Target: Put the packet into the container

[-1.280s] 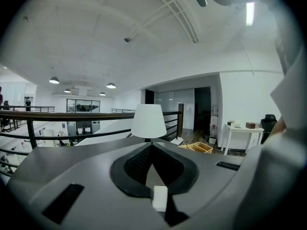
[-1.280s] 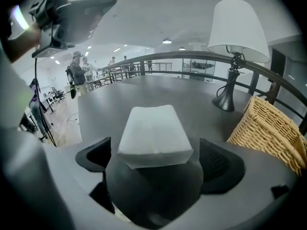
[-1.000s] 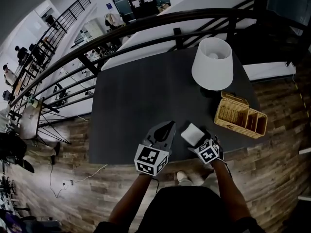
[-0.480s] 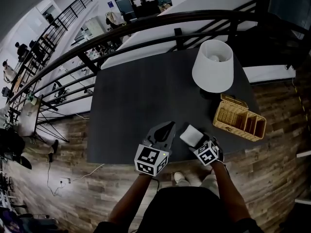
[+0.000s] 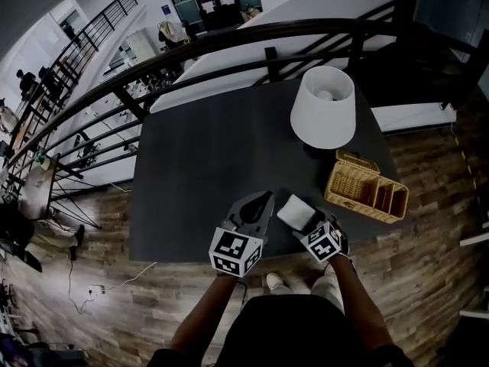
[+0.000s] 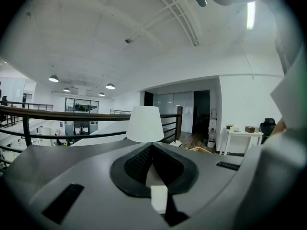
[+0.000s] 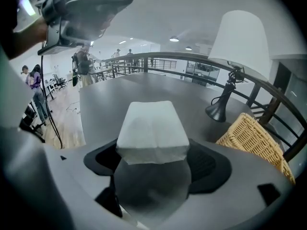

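The right gripper [image 5: 307, 224] has its jaws clamped on the soft white plastic packet [image 7: 152, 128] over the dark table's [image 5: 214, 151] near edge, probably ready for carrying. The woven wicker container [image 5: 344, 197] sits near the right edge, apart from it. The left gripper [image 5: 266, 199] idles, jaws pinched together and empty.

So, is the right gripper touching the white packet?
Touching. In the right gripper view, the white packet sits between the jaws of the right gripper, and both jaws press against its sides with no gap.

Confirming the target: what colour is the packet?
White; the packet shows best in the right gripper view.
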A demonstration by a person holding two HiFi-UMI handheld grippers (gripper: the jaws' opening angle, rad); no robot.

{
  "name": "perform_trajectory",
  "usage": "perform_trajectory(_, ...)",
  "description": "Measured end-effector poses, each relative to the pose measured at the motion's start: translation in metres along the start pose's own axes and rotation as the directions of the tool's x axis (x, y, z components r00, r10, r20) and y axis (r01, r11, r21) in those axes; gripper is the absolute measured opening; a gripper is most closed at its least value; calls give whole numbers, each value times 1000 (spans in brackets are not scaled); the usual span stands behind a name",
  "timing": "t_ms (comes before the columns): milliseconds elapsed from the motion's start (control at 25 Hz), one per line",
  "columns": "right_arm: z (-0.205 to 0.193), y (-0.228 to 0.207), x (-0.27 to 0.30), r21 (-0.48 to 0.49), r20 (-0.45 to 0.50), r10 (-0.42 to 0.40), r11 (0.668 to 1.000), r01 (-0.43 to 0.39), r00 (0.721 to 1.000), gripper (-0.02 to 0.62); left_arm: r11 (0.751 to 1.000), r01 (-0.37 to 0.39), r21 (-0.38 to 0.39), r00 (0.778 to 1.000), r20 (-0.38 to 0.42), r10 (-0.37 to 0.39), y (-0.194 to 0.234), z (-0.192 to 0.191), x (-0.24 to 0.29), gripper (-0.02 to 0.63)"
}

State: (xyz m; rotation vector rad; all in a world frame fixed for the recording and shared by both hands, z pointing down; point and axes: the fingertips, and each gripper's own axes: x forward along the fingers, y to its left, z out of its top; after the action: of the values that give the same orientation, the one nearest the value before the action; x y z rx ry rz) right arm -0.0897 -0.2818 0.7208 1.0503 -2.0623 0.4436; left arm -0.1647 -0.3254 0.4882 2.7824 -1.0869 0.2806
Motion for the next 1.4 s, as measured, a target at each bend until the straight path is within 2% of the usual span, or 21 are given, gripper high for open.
perform_trajectory(320,26,-31,-33,-16,73,-32,999,34,997,428,999,43,-3,999,17,-43,-22,6,27,8)
perform_trajectory(600,32,-62,-63,-50,84,-29,998,33,996,428,998,65,-4,997,36,-65,-38,18,46,8)
perform_trajectory(1000,26,-123,-95,-90,117,-18,996,28,993,428,998,57,-12,997,47,-57,-63,25,75,8)
perform_trajectory(1400,6,-179,-98,-171,85,17,985,-2,996,428,1000,9,-8,999,32,-9,-76,29,96,8)
